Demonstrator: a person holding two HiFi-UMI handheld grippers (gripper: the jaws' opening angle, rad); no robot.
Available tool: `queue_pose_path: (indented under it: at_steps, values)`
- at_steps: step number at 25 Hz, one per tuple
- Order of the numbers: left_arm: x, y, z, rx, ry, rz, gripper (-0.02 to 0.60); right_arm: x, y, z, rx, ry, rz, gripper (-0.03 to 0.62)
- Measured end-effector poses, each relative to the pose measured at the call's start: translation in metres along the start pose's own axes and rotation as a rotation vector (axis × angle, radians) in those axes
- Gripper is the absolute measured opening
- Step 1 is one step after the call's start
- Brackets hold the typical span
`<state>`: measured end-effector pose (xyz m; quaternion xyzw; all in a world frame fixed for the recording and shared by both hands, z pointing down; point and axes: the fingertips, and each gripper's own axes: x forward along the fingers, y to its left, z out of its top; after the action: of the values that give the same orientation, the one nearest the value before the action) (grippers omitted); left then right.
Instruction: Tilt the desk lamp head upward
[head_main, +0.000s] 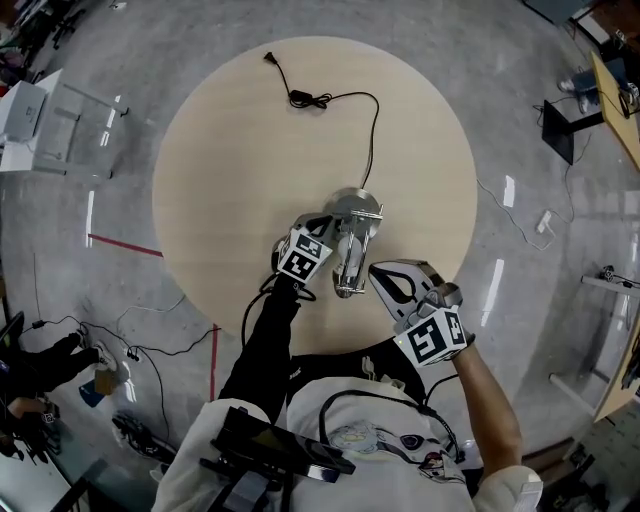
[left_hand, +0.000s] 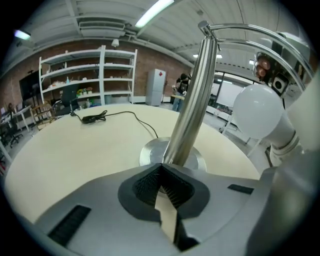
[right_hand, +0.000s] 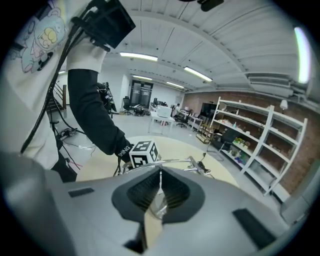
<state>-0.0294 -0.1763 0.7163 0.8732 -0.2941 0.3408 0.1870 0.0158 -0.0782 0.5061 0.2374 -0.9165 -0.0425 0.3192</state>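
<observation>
Chrome lamp (head_main: 350, 235) stands on a round, pale wood counter (head_main: 230, 170), a little toward the near side from its middle. Its round base (left_hand: 148, 153) sits flat on the wood, and a straight metal pole (left_hand: 192, 100) rises from it, leaning slightly right in the left gripper view. At the top of the pole a frame of thin chrome bars carries the head, with a white round bulb (left_hand: 257, 112) hanging to the right of the pole. A black cord (head_main: 372, 130) runs from the base toward the far side and curls left, ending in a plug near the far edge.

Left gripper (head_main: 326, 224) lies at the lamp's left side, pointing down toward it. In its own view the fingers (left_hand: 172, 192) are pressed together, tips touching, with nothing between them. The pole stands just beyond the tips.

Right gripper (head_main: 384, 274) lies just right of the lamp's near end. Its fingers (right_hand: 175, 192) are also closed tip to tip and hold nothing. Chrome lamp bars show just past the tips, and whether they touch the lamp cannot be told. Beyond those bars sits the left gripper's marker cube (right_hand: 142, 152), at the end of a black sleeve (right_hand: 92, 110).

Around the counter is a grey concrete floor (head_main: 100, 120) with a red tape line (head_main: 125, 245) to the left. White shelves (left_hand: 87, 75) stand against a brick wall in the distance.
</observation>
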Motion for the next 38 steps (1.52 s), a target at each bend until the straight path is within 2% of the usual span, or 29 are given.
queue_pose_path:
  at_steps: [8, 11, 14, 16, 21, 25, 30, 38]
  values:
    - [0.018, -0.012, -0.012, 0.032, 0.068, -0.052, -0.009, 0.002, -0.001, -0.002, -0.084, 0.000, 0.054, 0.003]
    - [0.020, -0.010, -0.016, 0.016, 0.065, -0.062, -0.011, 0.005, 0.002, -0.004, -0.173, 0.018, 0.090, 0.052]
    - [0.019, -0.009, -0.015, -0.022, 0.059, -0.078, -0.009, 0.007, 0.007, -0.009, -0.319, 0.055, 0.134, 0.106]
    - [0.019, -0.010, -0.015, -0.044, 0.060, -0.084, -0.011, 0.010, 0.012, -0.012, -0.452, 0.077, 0.157, 0.137]
    - [0.020, -0.012, -0.015, -0.040, 0.061, -0.069, -0.011, 0.020, 0.022, -0.021, -0.845, 0.099, 0.168, 0.153]
    - [0.019, -0.010, -0.013, -0.042, 0.053, -0.070, -0.011, 0.026, 0.028, -0.022, -1.042, 0.076, 0.176, 0.158]
    - [0.020, -0.011, -0.014, -0.040, 0.051, -0.063, -0.011, 0.033, 0.037, -0.023, -1.121, 0.052, 0.190, 0.158]
    - [0.020, -0.011, -0.013, -0.046, 0.049, -0.061, -0.011, 0.033, 0.040, -0.026, -1.093, 0.017, 0.190, 0.155]
